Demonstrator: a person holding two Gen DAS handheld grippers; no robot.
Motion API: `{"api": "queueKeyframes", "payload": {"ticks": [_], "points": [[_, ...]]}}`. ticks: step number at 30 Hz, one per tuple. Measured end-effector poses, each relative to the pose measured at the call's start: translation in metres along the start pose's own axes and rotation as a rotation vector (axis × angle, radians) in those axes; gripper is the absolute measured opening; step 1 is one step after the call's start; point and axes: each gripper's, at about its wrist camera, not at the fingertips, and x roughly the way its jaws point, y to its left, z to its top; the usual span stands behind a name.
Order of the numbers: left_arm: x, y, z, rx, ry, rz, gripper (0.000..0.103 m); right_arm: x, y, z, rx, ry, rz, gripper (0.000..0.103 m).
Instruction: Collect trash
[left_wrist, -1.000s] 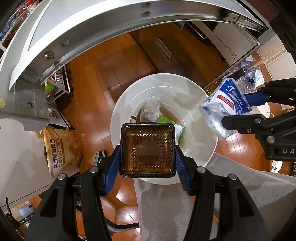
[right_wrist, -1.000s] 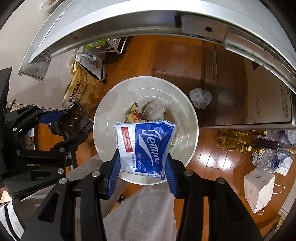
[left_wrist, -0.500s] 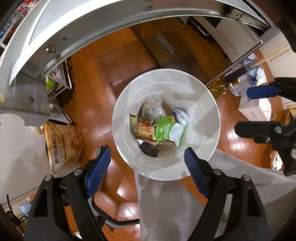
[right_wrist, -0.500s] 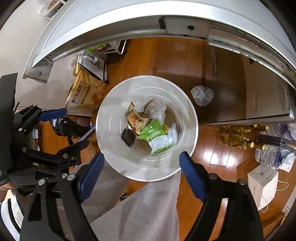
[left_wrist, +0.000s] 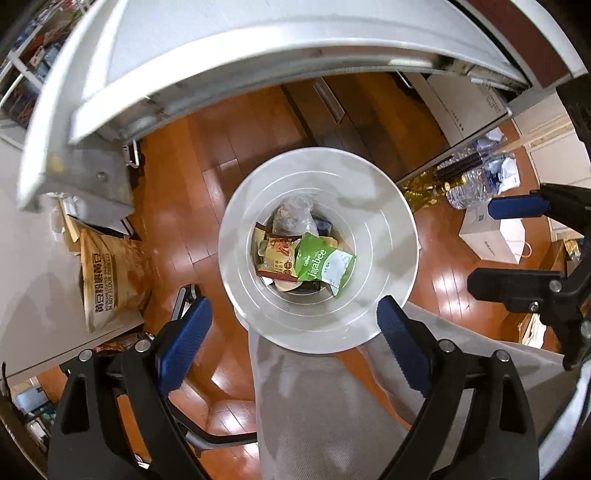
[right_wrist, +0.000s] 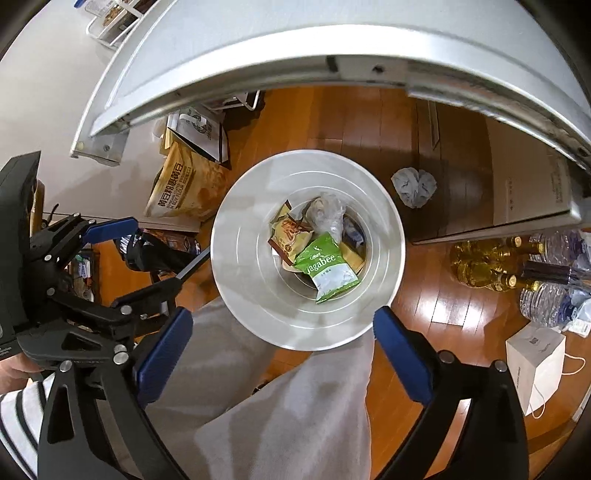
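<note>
A white round trash bin (left_wrist: 240, 258) stands on the wood floor below both grippers; it also shows in the right wrist view (right_wrist: 236, 258). Inside lie a green Jagabee bag (left_wrist: 325, 264), a brown snack packet (left_wrist: 279, 258) and a clear plastic wrapper (left_wrist: 295, 218). My left gripper (left_wrist: 291, 343) is open and empty above the bin's near rim. My right gripper (right_wrist: 282, 354) is open and empty above the same rim. A crumpled white wad (right_wrist: 413, 186) lies on the floor right of the bin.
A metal table edge (left_wrist: 258, 74) arches overhead. A tan flour bag (left_wrist: 110, 273) leans at the left. Bottles (right_wrist: 491, 266) and a white paper bag (right_wrist: 535, 365) stand on the right. My grey trouser leg (left_wrist: 332, 406) is below the bin.
Both grippers opened. The brown square tray dropped from the left and the blue tissue pack from the right into the bin. Both grippers have since drawn back a little.
</note>
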Motion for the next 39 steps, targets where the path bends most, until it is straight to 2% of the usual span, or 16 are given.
{"api": "queueKeyframes", "payload": {"ticks": [10,17,24,30,33,36,39], "points": [[-0.064,0.015,0.003,-0.064,-0.155,0.019,0.092,-0.073,0.001,0.004,0.025,-0.173,0.016,0.098],[-0.095,0.033,0.016,-0.113,-0.234,0.065,0.092,-0.098,0.008,0.018,0.009,-0.225,0.007,0.098],[-0.120,0.056,0.030,-0.179,-0.317,0.106,0.092,-0.119,0.008,0.041,-0.012,-0.295,-0.042,0.098],[-0.139,0.072,0.045,-0.242,-0.399,0.136,0.092,-0.140,0.008,0.060,0.007,-0.406,-0.052,0.098],[-0.149,0.076,0.053,-0.269,-0.456,0.182,0.092,-0.150,0.008,0.066,0.023,-0.482,-0.042,0.098],[-0.155,0.073,0.058,-0.253,-0.521,0.232,0.092,-0.161,0.013,0.068,0.010,-0.591,-0.061,0.098],[-0.159,0.070,0.063,-0.219,-0.574,0.266,0.092,-0.165,0.016,0.073,-0.008,-0.621,-0.087,0.098]]}}
